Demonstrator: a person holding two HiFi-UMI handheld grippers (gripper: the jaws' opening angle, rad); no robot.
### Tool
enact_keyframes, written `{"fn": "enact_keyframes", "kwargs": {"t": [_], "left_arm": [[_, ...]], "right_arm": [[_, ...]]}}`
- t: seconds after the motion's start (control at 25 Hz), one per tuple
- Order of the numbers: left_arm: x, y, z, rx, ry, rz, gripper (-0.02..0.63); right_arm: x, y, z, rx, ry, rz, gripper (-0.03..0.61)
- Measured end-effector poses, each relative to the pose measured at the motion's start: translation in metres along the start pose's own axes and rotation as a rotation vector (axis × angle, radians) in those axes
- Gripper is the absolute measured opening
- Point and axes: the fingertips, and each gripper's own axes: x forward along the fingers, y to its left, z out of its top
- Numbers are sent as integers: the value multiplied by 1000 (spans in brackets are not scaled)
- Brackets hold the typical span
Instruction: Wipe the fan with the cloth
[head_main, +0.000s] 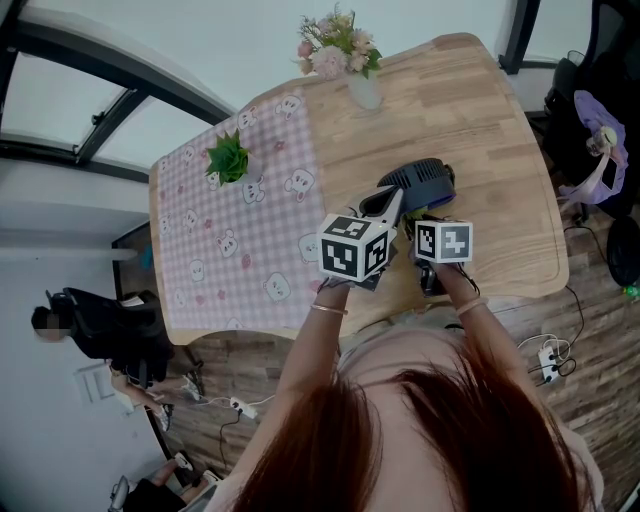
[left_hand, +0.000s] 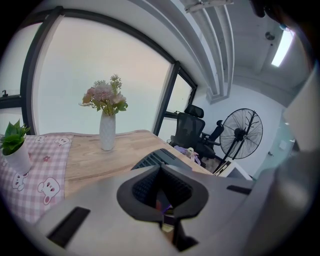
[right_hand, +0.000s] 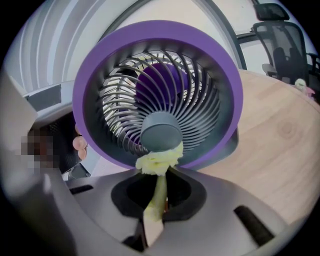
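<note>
Two tongs: right tongs (right_hand: 160, 174) pinch the cloth (right_hand: 157, 160), wad pressed on the fan (right_hand: 196, 95) hub dead ahead; left tongs (left_hand: 161, 172) closed, empty, probably bracing the fan.

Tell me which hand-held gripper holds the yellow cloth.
The right hand-held gripper: its jaws are shut on the yellow cloth, pressed to the grille of the fan. The left hand-held gripper seems to pinch only its purple rim.
</note>
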Motion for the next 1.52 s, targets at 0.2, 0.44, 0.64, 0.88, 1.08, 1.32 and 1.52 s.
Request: {"fn": "enact_keyframes", "kwargs": {"t": [0.2, 0.44, 0.64, 0.88, 1.08, 1.32, 1.52], "left_arm": [[0, 0, 0, -2, -3, 0, 11], [0, 0, 0, -4, -3, 1, 12], [0, 0, 0, -4, -3, -1, 12], [1, -1, -1, 1, -2, -3, 11], [1, 0, 0, -2, -3, -6, 12], [1, 1, 0, -7, -4, -9, 11], [1, 1, 0, -12, -8, -10, 11]], "right_arm": [[0, 3, 1, 7, -5, 7, 25], [-2, 8, 1, -1, -3, 16, 25], [-3, 12, 2, -12, 2, 20, 25], [-5, 13, 2, -43, 17, 7, 26], [-7, 16, 4, -38, 18, 22, 26], [-9, 19, 5, -53, 23, 29, 26], [-7, 23, 3, -71, 30, 46, 25]]}}
